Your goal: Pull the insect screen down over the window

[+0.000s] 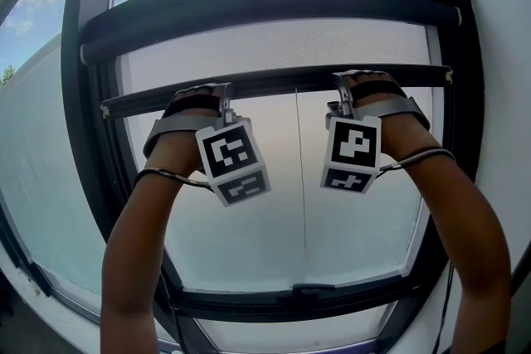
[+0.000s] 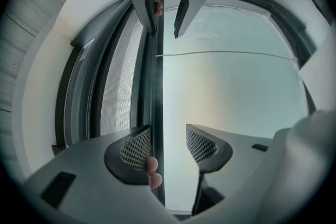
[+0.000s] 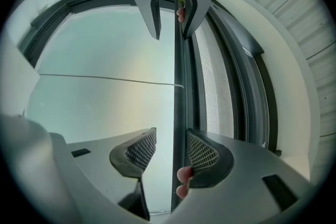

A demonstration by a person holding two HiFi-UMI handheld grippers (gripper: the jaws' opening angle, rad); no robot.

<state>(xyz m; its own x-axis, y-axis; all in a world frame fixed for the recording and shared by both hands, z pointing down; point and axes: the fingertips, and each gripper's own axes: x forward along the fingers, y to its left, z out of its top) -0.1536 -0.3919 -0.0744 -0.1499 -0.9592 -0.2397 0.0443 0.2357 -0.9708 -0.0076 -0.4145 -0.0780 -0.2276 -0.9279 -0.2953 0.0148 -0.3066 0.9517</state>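
Head view: the insect screen (image 1: pixel 274 46) is part-drawn. Its mesh hangs from the dark roller housing (image 1: pixel 265 0) at the top of the window down to the pull bar (image 1: pixel 282 79), which lies across the upper part of the pane (image 1: pixel 274 203). Open sky shows above the housing and clear glass below the bar. The left gripper (image 1: pixel 203 99) and right gripper (image 1: pixel 357 87) are both raised to the bar, well apart along it. Their marker cubes (image 1: pixel 232 160) face the camera and mask the jaws. Left gripper view: the left gripper (image 2: pixel 168 139) stands open astride the pull bar (image 2: pixel 157 86). The bar lies against the mesh-side pad, with a clear gap to the other pad, so nothing is clamped. Fingertips (image 2: pixel 152 166) show beside the bar at the near pad. The insect screen (image 2: pixel 118 92) lies on one side of the bar and bare glass on the other. The right gripper (image 2: pixel 164 29) sits further along, also astride the bar. Right gripper view: the right gripper (image 3: pixel 171 139) is likewise open over the pull bar (image 3: pixel 179 107), which lies against the mesh-side pad only. Fingertips (image 3: pixel 184 173) show at that pad. The insect screen (image 3: pixel 218 86) lies beyond, and the left gripper (image 3: pixel 172 31) straddles the bar at the far end. Only the two gripper views show the weave of the mesh.
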